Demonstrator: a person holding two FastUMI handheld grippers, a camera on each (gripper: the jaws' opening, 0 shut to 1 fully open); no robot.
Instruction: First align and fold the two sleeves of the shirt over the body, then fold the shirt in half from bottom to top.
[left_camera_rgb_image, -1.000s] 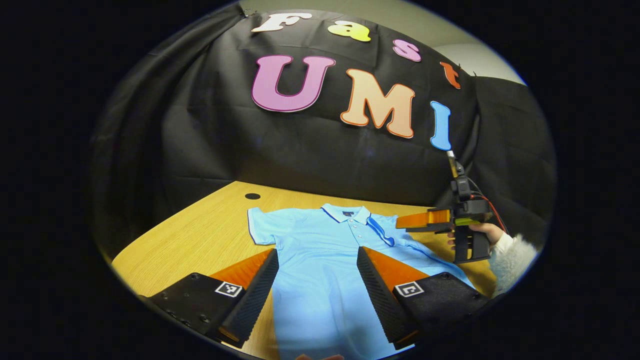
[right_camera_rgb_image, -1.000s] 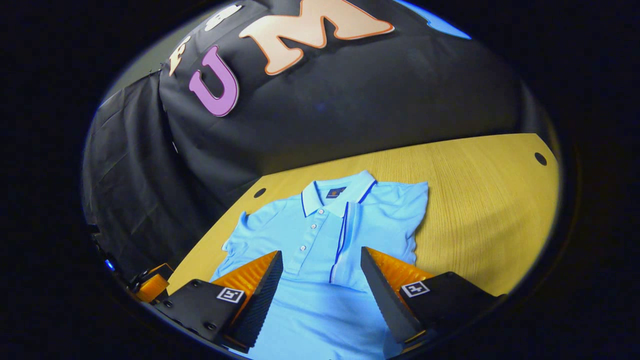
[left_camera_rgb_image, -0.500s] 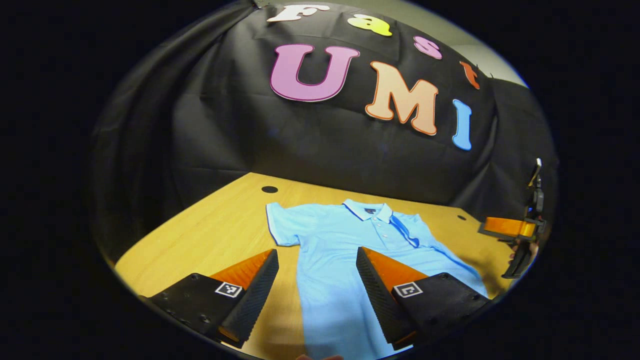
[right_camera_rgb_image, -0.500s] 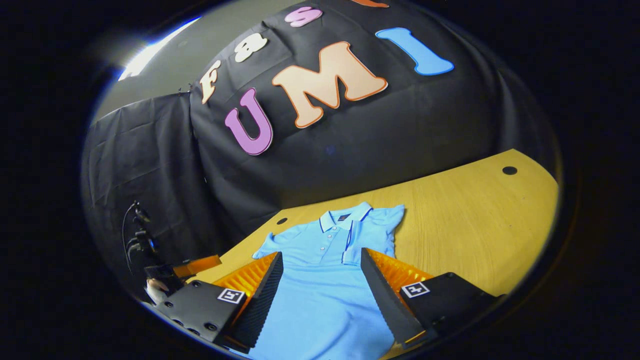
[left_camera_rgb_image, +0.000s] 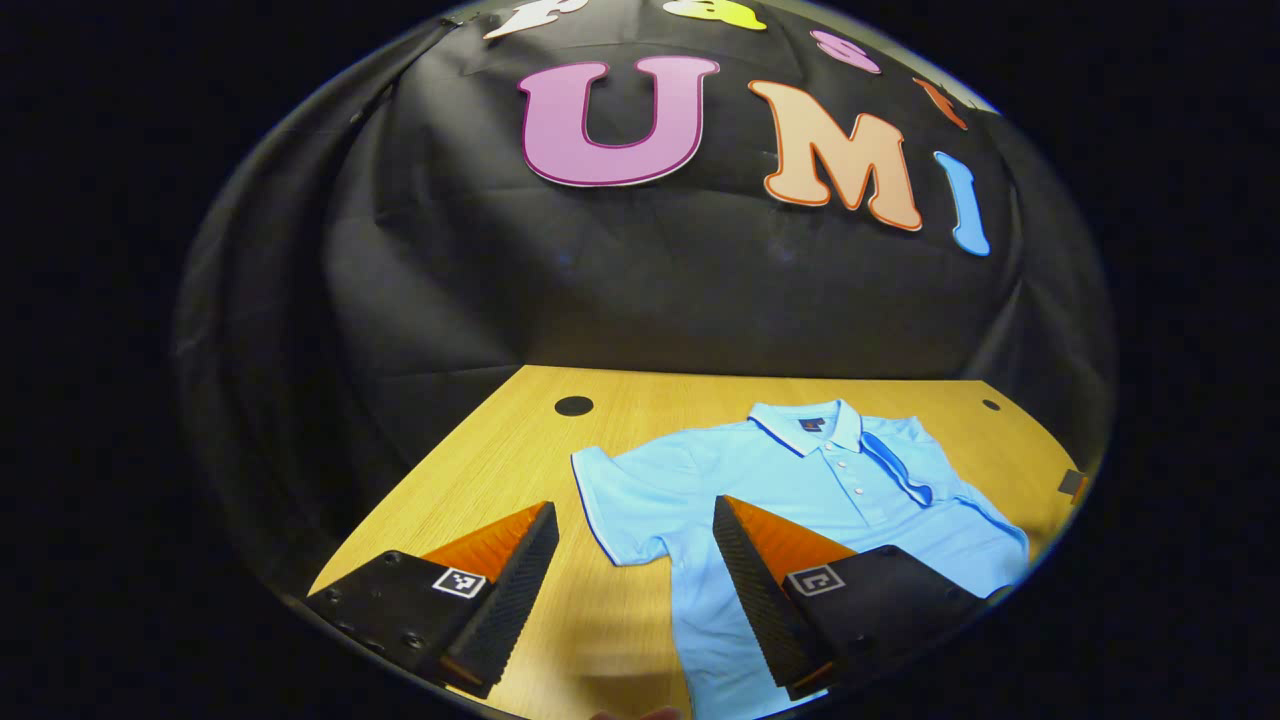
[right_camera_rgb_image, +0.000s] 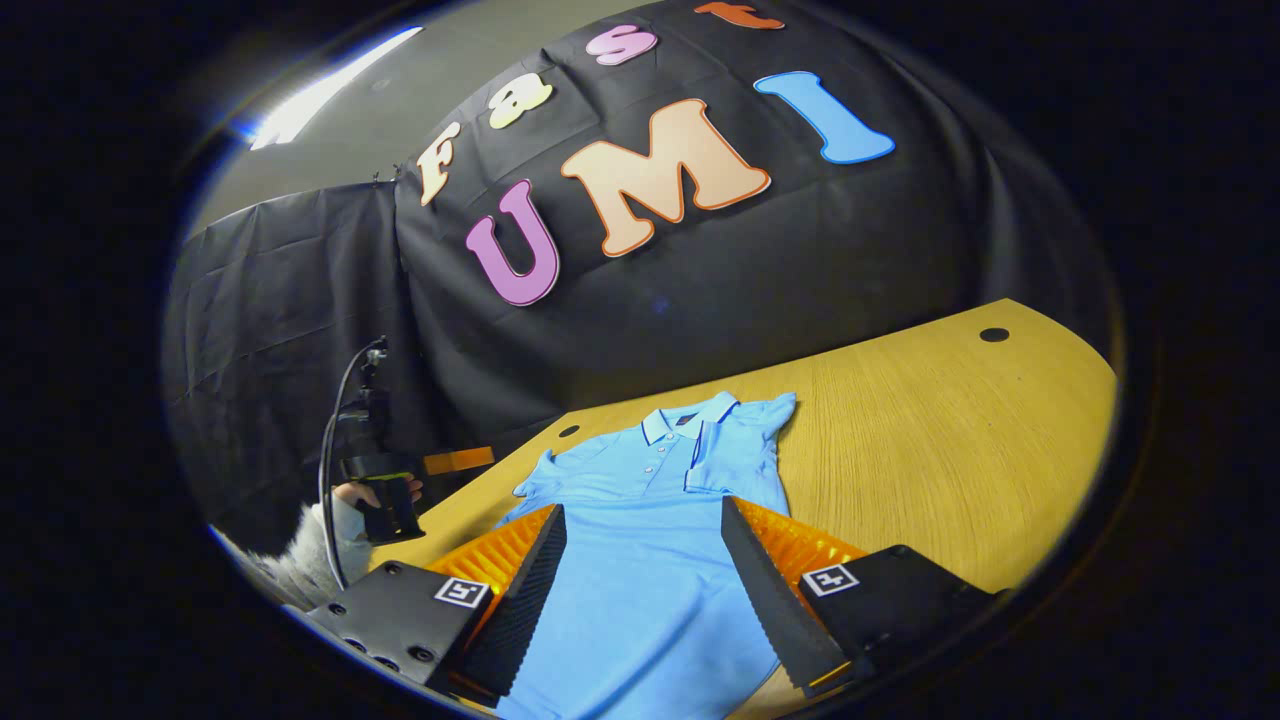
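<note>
A light blue polo shirt (left_camera_rgb_image: 800, 480) lies flat on the wooden table (left_camera_rgb_image: 480, 470), collar toward the wall. One short sleeve (left_camera_rgb_image: 620, 500) is spread out to the side. The other sleeve (right_camera_rgb_image: 725, 450) lies folded over the chest. My left gripper (left_camera_rgb_image: 635, 580) is open above the table, just short of the spread sleeve, with nothing between its fingers. My right gripper (right_camera_rgb_image: 640, 590) hovers open over the lower body of the shirt (right_camera_rgb_image: 640, 540), holding nothing. The left gripper (right_camera_rgb_image: 470, 460) also appears in the right gripper view, off the table's left edge, held by a hand (right_camera_rgb_image: 350, 495).
The table (right_camera_rgb_image: 930, 430) has bare wood to the right of the shirt, with small round holes (left_camera_rgb_image: 573, 405) (right_camera_rgb_image: 994, 334) near its back corners. The black cloth wall stands right behind the table. A fuzzy white sleeve (right_camera_rgb_image: 300, 560) shows at the left.
The left gripper has swung left, from over the shirt's body toward the spread sleeve. The right gripper has drawn back and risen from the folded sleeve. Both stayed open.
</note>
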